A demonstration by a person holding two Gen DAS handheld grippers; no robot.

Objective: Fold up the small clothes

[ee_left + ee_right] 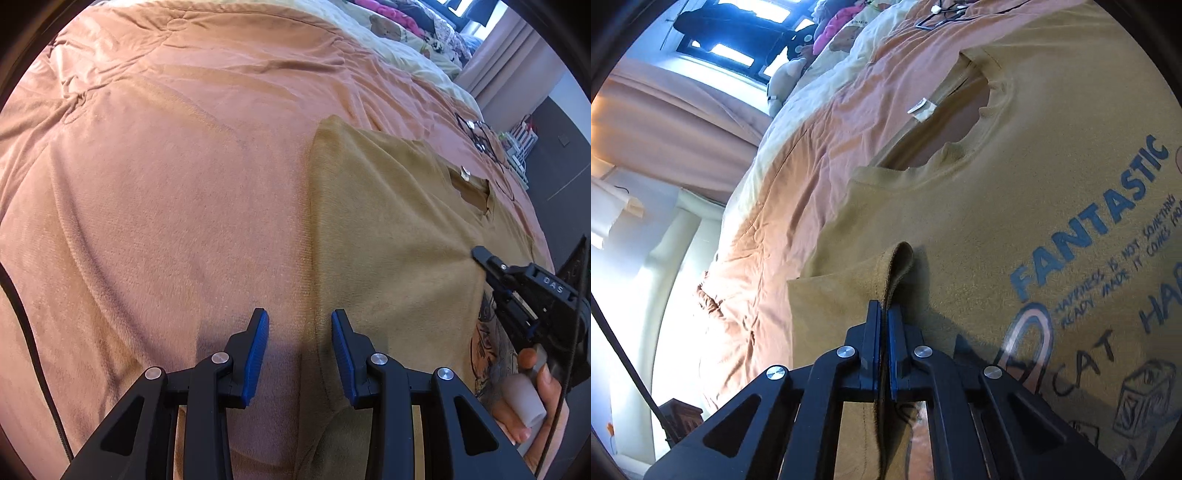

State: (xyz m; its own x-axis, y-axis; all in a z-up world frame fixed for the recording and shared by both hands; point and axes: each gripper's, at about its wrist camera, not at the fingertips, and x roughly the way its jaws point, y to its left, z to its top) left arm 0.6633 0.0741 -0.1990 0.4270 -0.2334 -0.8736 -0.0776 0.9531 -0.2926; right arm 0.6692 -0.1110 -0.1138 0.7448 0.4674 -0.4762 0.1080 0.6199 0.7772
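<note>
Right tool (884,317) is clamped flat on a pinched ridge of the mustard t-shirt (1015,221), just below the neck opening (945,122); fabric stands up between the pads and runs back through the jaws. Left tool (300,350) sits partly open with nothing in it, hovering over the shirt's side edge, which runs between its fingers from 6 toward 12 o'clock in the left wrist view. Shirt lies spread, print side up, on the orange blanket (166,184) covering the bed, filling the 3 o'clock half of that view; in it the right tool shows at 4 o'clock

Risks from here:
- Right grip looks like a mid-panel pinch, not a seam or hem. Can't tell whether it has one layer or both. If only the top layer, lifting separates front from back and the fold comes out skewed
- Only one hand has cloth. Pulling now with the left tool empty likely drags the whole shirt across the blanket instead of folding it
- Blanket is soft and creased; if the left tool closes where it is, it may bite blanket along with the shirt edge
- Glasses (476,133) lie on the blanket at 2 o'clock in the left wrist view, just beyond the collar. A wide sweep that way could catch them
</note>
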